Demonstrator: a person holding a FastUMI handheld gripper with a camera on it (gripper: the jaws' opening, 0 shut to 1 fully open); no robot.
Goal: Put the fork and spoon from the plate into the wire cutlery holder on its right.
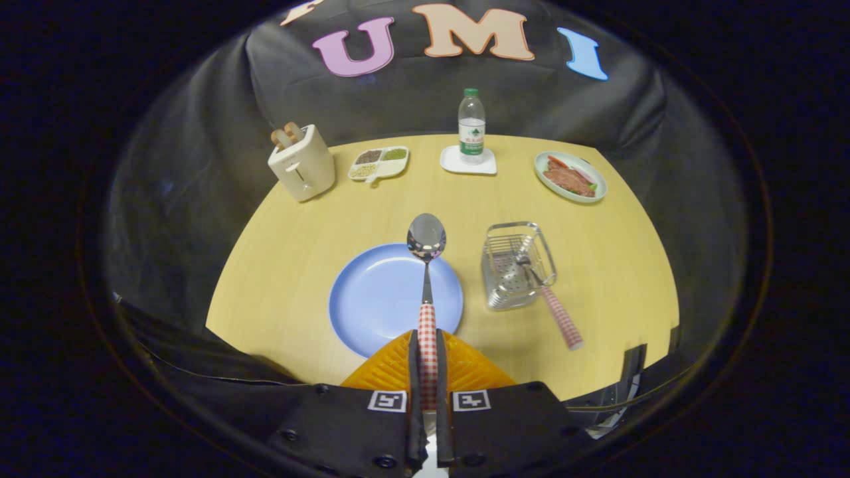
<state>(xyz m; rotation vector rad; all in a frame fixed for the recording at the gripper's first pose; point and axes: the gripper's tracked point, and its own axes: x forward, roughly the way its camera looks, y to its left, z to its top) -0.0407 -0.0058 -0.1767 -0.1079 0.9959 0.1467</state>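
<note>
- The spoon [426,237] has a polished, mirror-bright metal bowl and a handle wrapped in a red-and-white check pattern, clamped between the fingers [413,372] of the hand-held gripper [427,345], which look like matt black rubber against ribbed orange plastic.
- The fork [548,292] carries the same checked handle and a shiny metal head.
- The wire cutlery holder [516,265] is glossy chromed wire with a perforated metal wall.
- The blue plate [372,299] looks smooth and lightly glossy.
- The tabletop [292,252] is pale, matt wood-grain.
- The toaster [302,162] is smooth cream plastic.
- The water bottle [471,126] is clear plastic.
</note>
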